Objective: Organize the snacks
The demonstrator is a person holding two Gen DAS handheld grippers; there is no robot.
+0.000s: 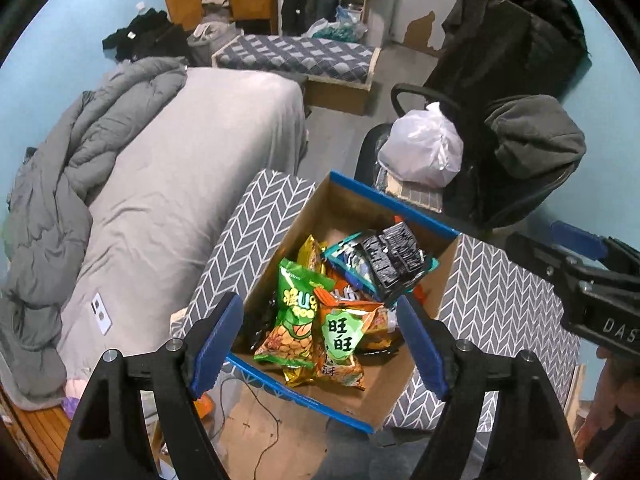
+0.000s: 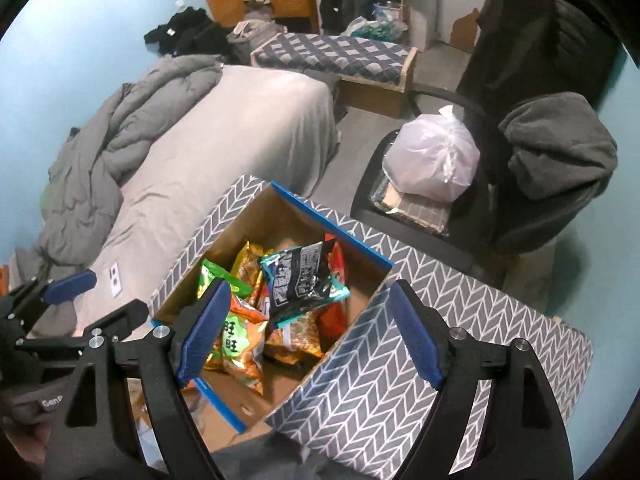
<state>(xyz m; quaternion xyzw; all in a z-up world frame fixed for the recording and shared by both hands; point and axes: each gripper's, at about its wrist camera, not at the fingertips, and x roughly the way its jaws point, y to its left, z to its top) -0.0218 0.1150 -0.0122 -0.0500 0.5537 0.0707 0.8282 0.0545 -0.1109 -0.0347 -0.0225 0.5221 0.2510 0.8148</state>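
An open cardboard box with blue edges holds several snack bags. A green peanut bag, an orange and green bag and a black bag lie on top. The box also shows in the right wrist view with the black bag uppermost. My left gripper is open and empty above the box's near side. My right gripper is open and empty above the box. The right gripper also shows at the right edge of the left wrist view.
The box sits on a grey chevron-pattern surface. A bed with grey sheet and rumpled duvet lies to the left. An office chair with a white plastic bag stands behind the box.
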